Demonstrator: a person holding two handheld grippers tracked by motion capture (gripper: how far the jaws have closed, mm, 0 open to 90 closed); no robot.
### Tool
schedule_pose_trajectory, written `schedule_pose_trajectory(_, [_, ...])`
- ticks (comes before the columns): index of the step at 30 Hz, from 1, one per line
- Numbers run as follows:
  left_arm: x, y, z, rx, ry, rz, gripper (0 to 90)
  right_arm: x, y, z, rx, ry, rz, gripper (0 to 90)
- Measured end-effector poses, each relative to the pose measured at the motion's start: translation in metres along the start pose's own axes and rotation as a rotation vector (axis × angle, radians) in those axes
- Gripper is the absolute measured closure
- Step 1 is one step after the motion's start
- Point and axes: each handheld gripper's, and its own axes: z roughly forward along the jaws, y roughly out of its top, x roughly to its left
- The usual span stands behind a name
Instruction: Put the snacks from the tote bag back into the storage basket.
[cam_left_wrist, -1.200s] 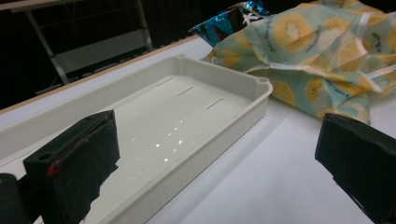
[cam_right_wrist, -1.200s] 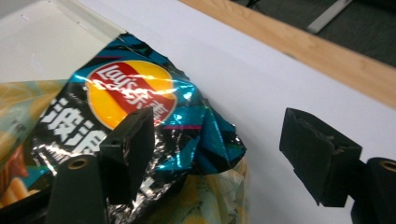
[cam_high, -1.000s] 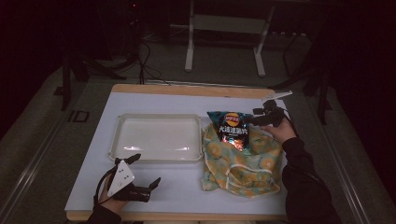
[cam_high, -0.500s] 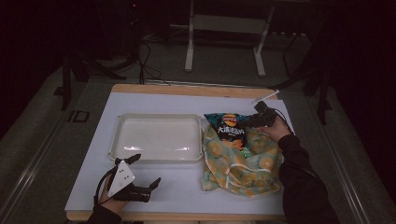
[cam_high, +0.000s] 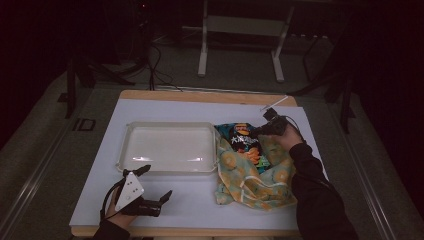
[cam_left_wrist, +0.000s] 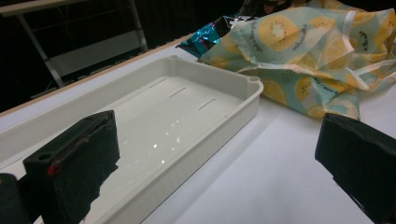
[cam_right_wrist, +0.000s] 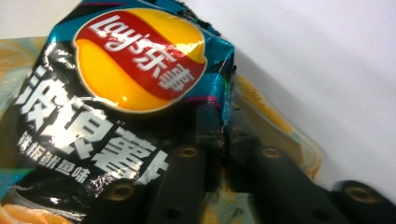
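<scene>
Right gripper view: right gripper (cam_right_wrist: 224, 140) has just been closing w/ the chip bag's edge between its jaws, and now they're pinched together on the seam at the side of the chip bag (cam_right_wrist: 126, 93), black pads pressing the foil from both sides. Bag is teal/black w/ a red-yellow logo, lying half on the fruit-print cloth bag (cam_right_wrist: 280, 121), which shows yellow beneath & beside the jaws. High view: right gripper (cam_high: 265, 129) sits at the far right part of the table, chip bag (cam_high: 242, 142) just left of it, resting on the upper end of the cloth bag (cam_high: 255, 177); can't tell if the chip bag's lower end is tucked inside the cloth or just lying on top. White tray (cam_high: 170, 147) is just left of both, w/ nothing in it, its right rim touching or nearly touching the cloth. Left gripper (cam_high: 152, 187) is at the near left edge, well apart from the chip bag, jaws spread wide, holding nothing. Left gripper view: tray (cam_left_wrist: 224, 107) close in front w/ a glossy bare floor & a few slots, cloth bag (cam_left_wrist: 317, 56) beyond, a corner of chip bag (cam_left_wrist: 210, 35) poking past it. Surface: white table (cam_high: 190, 200) w/ a wood edge at the far side. Room dark; grey floor, metal frame legs (cam_high: 202, 45) behind the table.
</scene>
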Motion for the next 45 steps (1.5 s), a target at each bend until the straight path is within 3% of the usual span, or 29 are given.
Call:
schedule_pose_trajectory(15, [0.0, 0.0, 0.0, -0.001, 0.01, 0.001, 0.3, 0.016, 0.004, -0.019, -0.017, -0.104, -0.054, 89.7])
schedule_pose_trajectory(23, [0.0, 0.0, 0.0, 0.0, 0.012, 0.0, 0.3, 0.026, 0.0, -0.047, -0.088, -0.165, -0.082, 89.8])
schedule_pose_trajectory(40, [0.0, 0.0, 0.0, -0.002, 0.014, 0.01, 0.3, 0.045, -0.004, -0.092, -0.186, -0.162, -0.097, 89.9])
schedule_pose_trajectory(45, [0.0, 0.0, 0.001, 0.001, 0.015, 0.009, 0.3, 0.058, -0.001, -0.104, -0.224, -0.169, -0.119, 90.0])
